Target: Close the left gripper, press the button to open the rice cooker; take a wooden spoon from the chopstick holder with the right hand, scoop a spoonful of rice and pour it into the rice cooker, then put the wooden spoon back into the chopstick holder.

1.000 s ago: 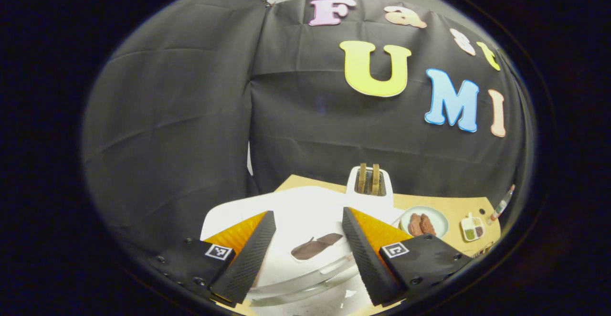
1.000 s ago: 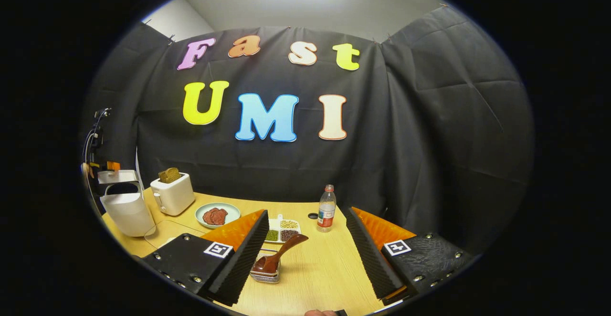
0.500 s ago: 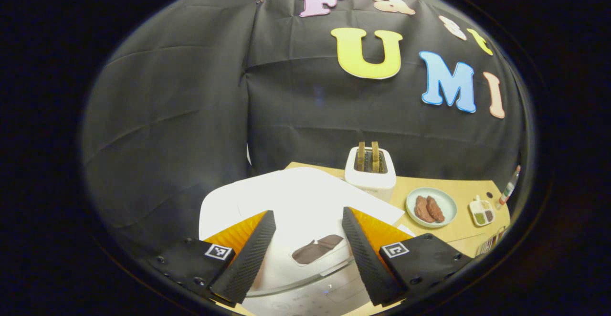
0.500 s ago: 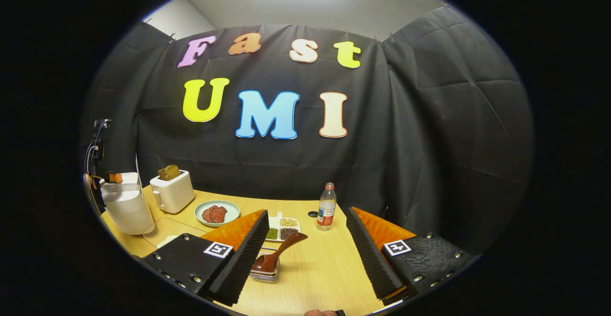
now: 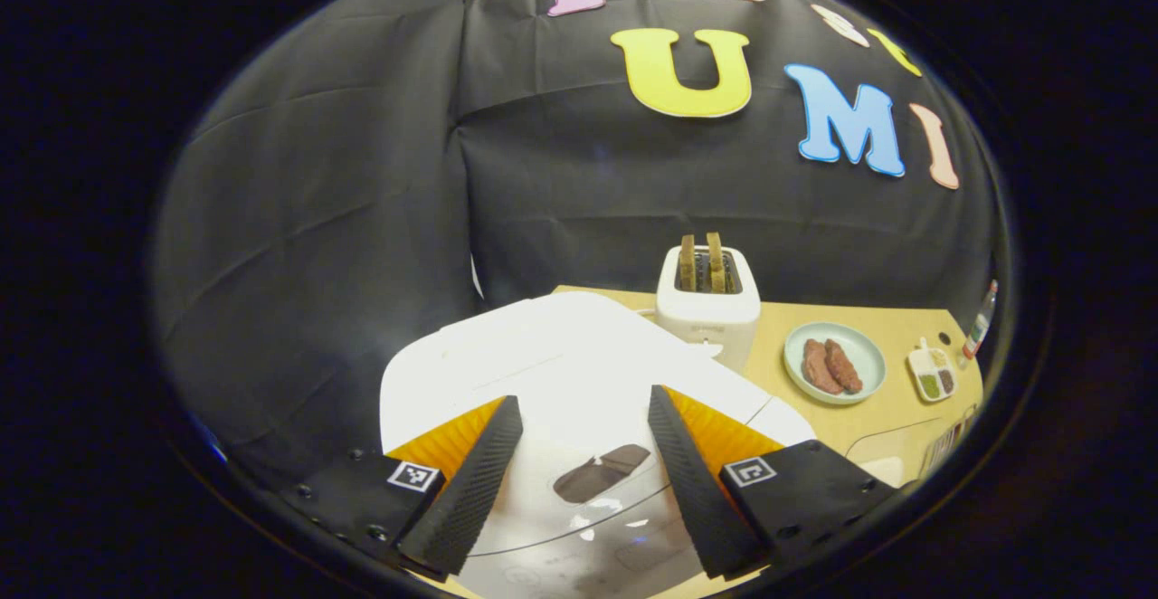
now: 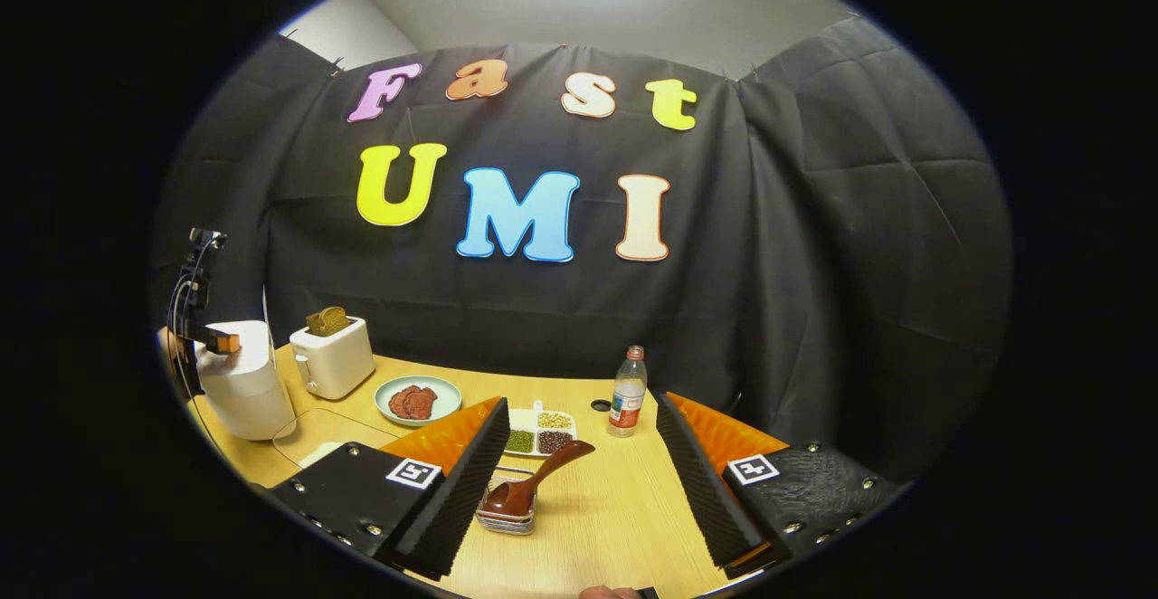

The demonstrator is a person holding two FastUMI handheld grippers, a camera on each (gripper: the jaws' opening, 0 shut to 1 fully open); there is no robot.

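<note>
Rice cooker white, lid down, dark oval patch on top; both grippers' jaws spread, holding nothing

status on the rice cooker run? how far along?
Done: unclear. Rice cooker lid is down now, though it stood up a second ago, so pouring may be over; no rice is visible. In hand: nothing. The left tool hangs open over the dark button, and the right tool is open. Wooden spoon lies in the chopstick holder. Left: likely nothing, or everything if this is a reset.
</note>
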